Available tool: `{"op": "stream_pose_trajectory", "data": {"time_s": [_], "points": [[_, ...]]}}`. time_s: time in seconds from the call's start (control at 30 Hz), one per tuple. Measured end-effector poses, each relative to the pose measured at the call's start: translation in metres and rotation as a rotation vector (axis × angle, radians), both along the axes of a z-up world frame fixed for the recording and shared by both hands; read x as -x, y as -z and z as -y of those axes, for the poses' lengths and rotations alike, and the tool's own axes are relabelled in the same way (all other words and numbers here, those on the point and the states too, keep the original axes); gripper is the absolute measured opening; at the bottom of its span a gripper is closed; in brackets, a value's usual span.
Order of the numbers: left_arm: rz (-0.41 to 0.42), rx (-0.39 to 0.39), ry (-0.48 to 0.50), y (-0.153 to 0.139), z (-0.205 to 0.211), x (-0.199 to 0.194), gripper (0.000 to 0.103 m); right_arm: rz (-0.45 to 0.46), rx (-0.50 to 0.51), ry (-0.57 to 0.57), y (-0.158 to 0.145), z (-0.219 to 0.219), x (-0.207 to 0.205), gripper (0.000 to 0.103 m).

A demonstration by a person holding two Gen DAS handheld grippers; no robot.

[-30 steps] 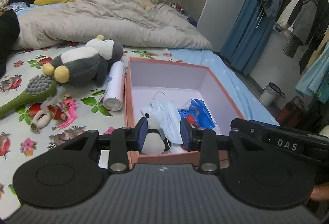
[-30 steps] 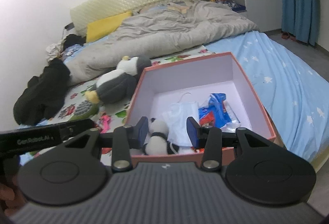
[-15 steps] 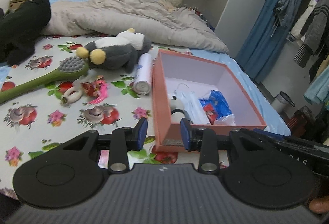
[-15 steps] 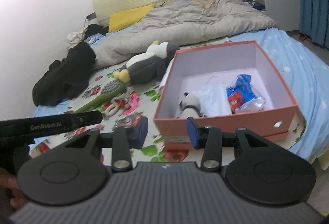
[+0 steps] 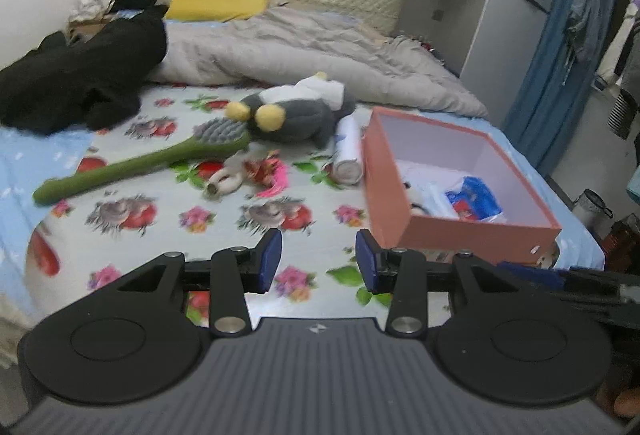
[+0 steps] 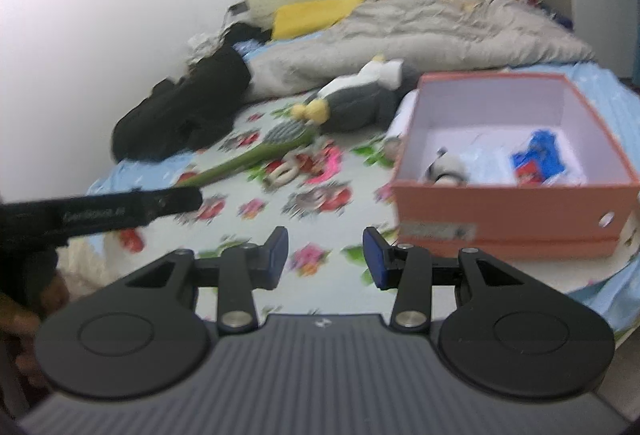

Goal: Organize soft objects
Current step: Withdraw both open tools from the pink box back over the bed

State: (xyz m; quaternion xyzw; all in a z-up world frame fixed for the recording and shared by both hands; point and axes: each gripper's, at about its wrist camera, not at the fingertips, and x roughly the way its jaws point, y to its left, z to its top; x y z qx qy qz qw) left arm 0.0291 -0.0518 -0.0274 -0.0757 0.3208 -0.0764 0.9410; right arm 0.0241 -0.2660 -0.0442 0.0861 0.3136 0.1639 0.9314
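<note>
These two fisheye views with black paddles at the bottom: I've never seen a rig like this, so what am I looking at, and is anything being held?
Each picture comes from a camera on a hand-held two-finger gripper, looking forward along its blue-padded fingers. One view shows the left gripper, the other the right gripper. Both stand open over the flowered bed sheet with nothing between them; the left jaws have just been opening.

On the bed lie a grey plush penguin, a green long-handled brush, a white can, small pink and white toys and a black garment. The pink box already holds a small panda toy, a face mask and a blue packet.
</note>
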Motion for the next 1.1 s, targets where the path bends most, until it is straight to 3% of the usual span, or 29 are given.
{"op": "stream_pose_trajectory", "data": {"time_s": [0.2,0.37,0.7,1.1], "points": [[-0.022,0.063,-0.046,0.014,-0.021,0.009,0.047,-0.031,0.014,-0.045,0.011,-0.019,0.007,0.045],[-0.046,0.073,-0.045,0.022,-0.026,-0.012,0.047,-0.051,0.024,-0.036,0.020,-0.026,-0.011,0.045],[-0.088,0.063,-0.093,0.047,-0.044,-0.087,0.047,-0.080,-0.024,-0.025,0.034,-0.045,-0.074,0.045],[-0.155,0.036,-0.131,0.101,-0.074,-0.182,0.047,-0.108,-0.045,-0.030,0.058,-0.068,-0.162,0.045]]}}
